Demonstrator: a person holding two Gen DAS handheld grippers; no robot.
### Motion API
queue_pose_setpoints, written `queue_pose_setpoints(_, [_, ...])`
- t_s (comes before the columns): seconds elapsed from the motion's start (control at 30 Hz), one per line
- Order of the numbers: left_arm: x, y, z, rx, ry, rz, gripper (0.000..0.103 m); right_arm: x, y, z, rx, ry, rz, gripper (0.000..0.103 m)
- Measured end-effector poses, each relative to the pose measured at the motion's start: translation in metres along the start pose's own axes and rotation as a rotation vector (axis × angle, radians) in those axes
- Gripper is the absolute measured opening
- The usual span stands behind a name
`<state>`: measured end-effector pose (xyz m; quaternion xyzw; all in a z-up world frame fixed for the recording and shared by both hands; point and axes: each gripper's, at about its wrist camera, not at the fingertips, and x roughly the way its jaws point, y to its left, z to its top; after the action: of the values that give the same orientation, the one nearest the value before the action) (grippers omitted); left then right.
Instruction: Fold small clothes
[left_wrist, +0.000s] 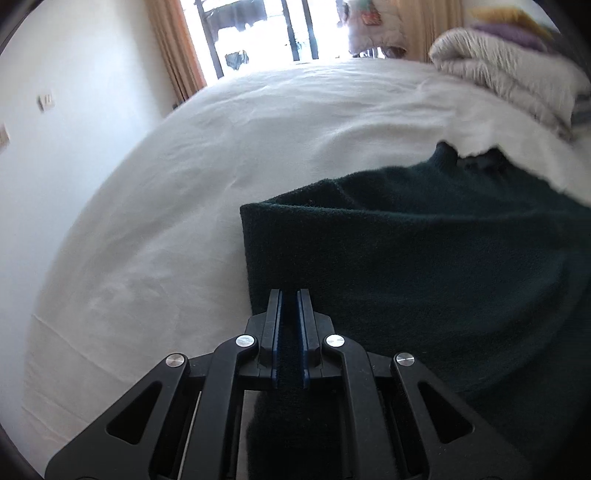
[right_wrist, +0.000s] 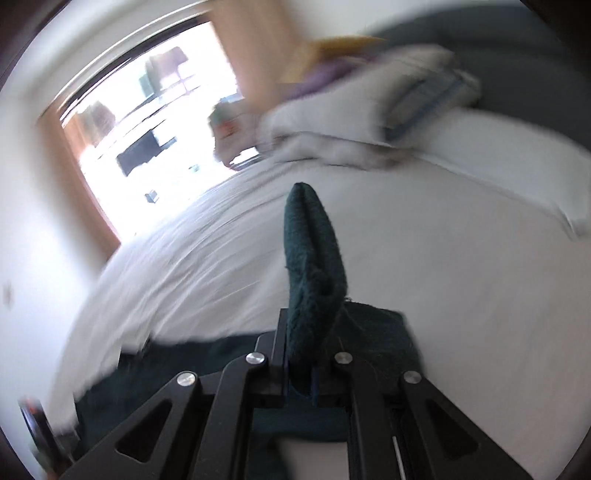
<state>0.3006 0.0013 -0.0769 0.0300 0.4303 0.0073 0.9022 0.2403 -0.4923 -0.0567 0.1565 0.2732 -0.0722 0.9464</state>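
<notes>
Left gripper (left_wrist: 289, 295) clamped tight on the edge of the dark green garment (left_wrist: 424, 266), rest of it spread off to the right over the white bed (left_wrist: 184, 177). Only here: sharp view of folded clothes (left_wrist: 509, 70) far ahead-right. Right gripper (right_wrist: 300, 354) pinching a fold of the same cloth (right_wrist: 314, 258), sticking up straight ahead; blurry. No readable writing anywhere.
</notes>
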Motion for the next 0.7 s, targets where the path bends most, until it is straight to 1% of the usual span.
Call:
queue_pose_setpoints(0.03, [-0.006,0.008,0.002,-0.077,0.015,-0.085,0.010,0.002,0.031,-0.009,-0.091,0.001,0.008,0.009])
queue_pose_setpoints(0.07, [-0.012,0.011,0.004,-0.125,0.022,-0.159,0.013,0.006,0.073,-0.026,-0.225,0.002,0.014,0.009])
queue_pose_setpoints(0.1, [-0.018,0.012,0.006,-0.168,0.025,-0.248,0.022,0.010,0.105,-0.041,-0.329,0.004,0.014,0.009])
queue_pose_setpoints(0.13, [-0.023,0.012,0.008,-0.205,0.031,-0.339,0.040,0.016,0.142,-0.064,-0.453,0.007,0.016,0.009])
queue_pose_setpoints(0.17, [-0.027,0.009,0.010,-0.238,0.042,-0.427,0.055,0.021,0.166,-0.082,-0.528,0.011,0.019,0.009])
queue_pose_setpoints(0.2, [-0.030,0.007,0.012,-0.273,0.049,-0.508,0.082,0.026,0.184,-0.096,-0.582,0.011,0.018,0.009])
queue_pose_setpoints(0.23, [-0.032,0.004,0.014,-0.314,0.048,-0.582,0.089,0.028,0.198,-0.109,-0.620,0.006,0.016,0.009])
queue_pose_setpoints(0.27, [-0.032,0.000,0.015,-0.344,0.056,-0.639,0.089,0.030,0.206,-0.118,-0.647,0.003,0.014,0.009])
queue_pose_setpoints(0.33, [-0.022,-0.014,0.020,-0.397,0.132,-0.761,0.089,0.029,0.222,-0.140,-0.712,-0.010,0.006,0.009])
queue_pose_setpoints(0.37, [-0.017,-0.021,0.022,-0.422,0.164,-0.809,0.089,0.028,0.227,-0.148,-0.735,-0.009,0.006,0.009])
queue_pose_setpoints(0.4, [-0.014,-0.029,0.024,-0.433,0.187,-0.837,0.089,0.028,0.230,-0.153,-0.756,-0.010,0.005,0.009])
queue_pose_setpoints(0.5, [-0.009,-0.058,0.033,-0.397,0.229,-0.883,0.089,0.023,0.235,-0.173,-0.829,-0.017,-0.008,0.009])
queue_pose_setpoints(0.57, [-0.007,-0.077,0.036,-0.352,0.263,-0.877,0.089,0.021,0.236,-0.177,-0.843,-0.026,-0.017,0.009])
queue_pose_setpoints(0.63, [-0.001,-0.095,0.033,-0.335,0.300,-0.871,0.088,0.019,0.238,-0.178,-0.848,-0.038,-0.019,0.009])
queue_pose_setpoints(0.67, [0.002,-0.100,0.033,-0.334,0.315,-0.872,0.088,0.026,0.234,-0.170,-0.852,-0.041,-0.020,0.009])
queue_pose_setpoints(0.7, [0.004,-0.104,0.035,-0.327,0.322,-0.874,0.082,0.026,0.235,-0.172,-0.857,-0.044,-0.020,0.009])
